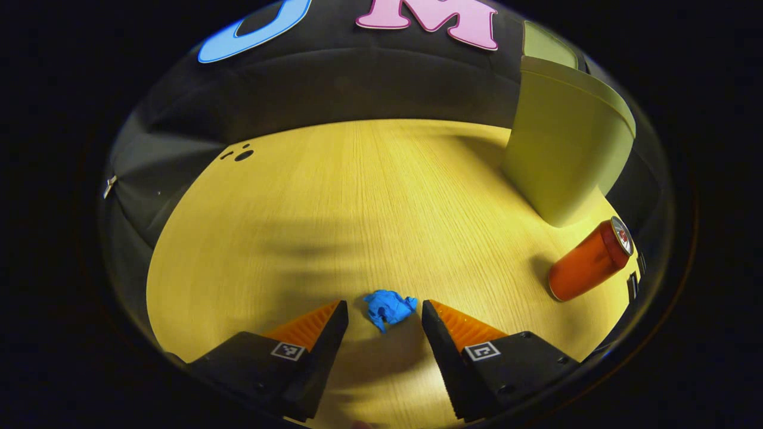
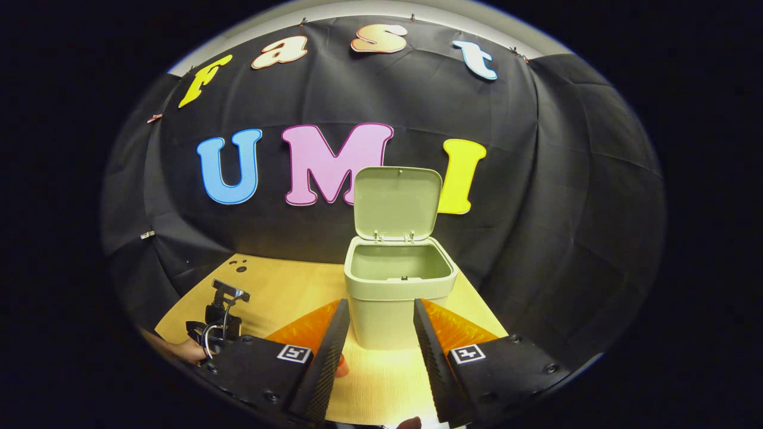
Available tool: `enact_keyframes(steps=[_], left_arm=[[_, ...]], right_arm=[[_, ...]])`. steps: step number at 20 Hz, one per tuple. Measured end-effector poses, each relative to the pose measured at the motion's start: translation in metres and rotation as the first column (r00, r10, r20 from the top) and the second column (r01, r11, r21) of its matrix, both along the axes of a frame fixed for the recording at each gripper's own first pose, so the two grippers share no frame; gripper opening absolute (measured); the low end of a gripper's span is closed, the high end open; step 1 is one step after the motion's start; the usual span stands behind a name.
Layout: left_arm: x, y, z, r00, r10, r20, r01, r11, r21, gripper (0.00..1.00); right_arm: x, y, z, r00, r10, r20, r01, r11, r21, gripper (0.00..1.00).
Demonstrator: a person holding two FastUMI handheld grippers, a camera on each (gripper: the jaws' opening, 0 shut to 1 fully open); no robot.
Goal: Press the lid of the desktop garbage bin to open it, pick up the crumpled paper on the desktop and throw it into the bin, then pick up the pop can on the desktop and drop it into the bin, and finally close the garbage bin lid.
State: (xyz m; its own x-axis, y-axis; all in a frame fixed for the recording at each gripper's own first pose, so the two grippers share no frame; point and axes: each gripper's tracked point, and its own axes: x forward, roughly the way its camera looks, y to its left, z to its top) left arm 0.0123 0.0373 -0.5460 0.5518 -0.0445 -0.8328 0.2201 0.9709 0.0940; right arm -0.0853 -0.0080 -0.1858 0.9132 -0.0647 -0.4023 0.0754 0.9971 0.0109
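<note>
A blue crumpled paper (image 1: 388, 308) lies on the wooden desktop (image 1: 357, 190), just ahead of and between the tips of my left gripper (image 1: 383, 306), which is open and low over the table. The orange pop can (image 1: 587, 262) lies on its side to the right, near the pale green bin (image 1: 566, 137). In the right gripper view the bin (image 2: 399, 286) stands with its lid (image 2: 397, 202) raised upright and its inside bare. My right gripper (image 2: 381, 304) is open, held in front of the bin. A sliver of the can (image 2: 341, 366) peeks beside its left finger.
The left gripper's body (image 2: 222, 319) and the hand (image 2: 185, 351) holding it appear at the lower left of the right gripper view. Small dark holes (image 1: 243, 156) mark the table's far left corner. The black cloth wall rises close behind the bin.
</note>
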Motion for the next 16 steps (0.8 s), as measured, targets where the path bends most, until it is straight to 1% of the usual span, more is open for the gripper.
enact_keyframes(steps=[2, 4, 5, 6, 7, 8, 9, 10, 11, 13, 16], left_arm=[[0.004, 0.0, -0.004, 1.0, -0.007, -0.006, 0.007, 1.0, 0.007, 0.8], [0.006, -0.002, -0.004, 1.0, -0.012, 0.0, 0.012, 1.0, 0.015, 0.69], [0.006, -0.003, -0.004, 1.0, -0.017, -0.003, 0.017, 1.0, 0.018, 0.65], [0.004, -0.002, -0.005, 1.0, -0.018, -0.008, 0.018, 0.999, 0.027, 0.65], [0.004, -0.003, -0.005, 1.0, -0.017, -0.007, 0.017, 0.999, 0.032, 0.6], [0.004, -0.003, -0.006, 1.0, -0.015, -0.01, 0.015, 0.999, 0.035, 0.58], [0.006, -0.002, -0.007, 1.0, -0.017, -0.017, 0.017, 0.999, 0.037, 0.48], [0.007, 0.001, -0.007, 0.999, -0.024, -0.023, 0.025, 0.999, 0.04, 0.43], [0.005, -0.001, -0.006, 0.999, -0.032, -0.027, 0.033, 0.999, 0.039, 0.37], [0.001, -0.002, -0.002, 0.999, -0.038, -0.028, 0.039, 0.999, 0.025, 0.3], [0.005, -0.017, 0.023, 0.997, -0.062, 0.034, 0.064, 0.997, -0.05, 0.29]], right_arm=[[-0.002, 0.0, -0.002, 1.0, -0.003, -0.008, 0.003, 1.0, -0.003, 0.7], [-0.004, 0.0, -0.004, 1.0, -0.003, -0.014, 0.003, 1.0, -0.004, 0.7], [-0.005, 0.002, -0.005, 1.0, -0.002, -0.018, 0.002, 1.0, -0.004, 0.7], [-0.005, 0.004, -0.007, 1.0, 0.0, -0.021, 0.0, 1.0, -0.003, 0.7], [-0.005, 0.005, -0.008, 1.0, 0.002, -0.023, -0.002, 1.0, -0.002, 0.7], [-0.005, 0.006, -0.009, 1.0, 0.003, -0.025, -0.003, 1.0, -0.001, 0.7], [-0.005, 0.006, -0.01, 1.0, 0.006, -0.026, -0.006, 1.0, 0.0, 0.7], [-0.005, 0.007, -0.011, 1.0, 0.007, -0.028, -0.007, 1.0, 0.001, 0.7], [-0.004, 0.008, -0.012, 1.0, 0.009, -0.028, -0.009, 1.0, 0.005, 0.7], [-0.004, 0.009, -0.012, 1.0, 0.011, -0.028, -0.01, 1.0, 0.009, 0.7], [-0.004, 0.009, -0.013, 1.0, 0.012, -0.023, -0.012, 1.0, 0.012, 0.7]])
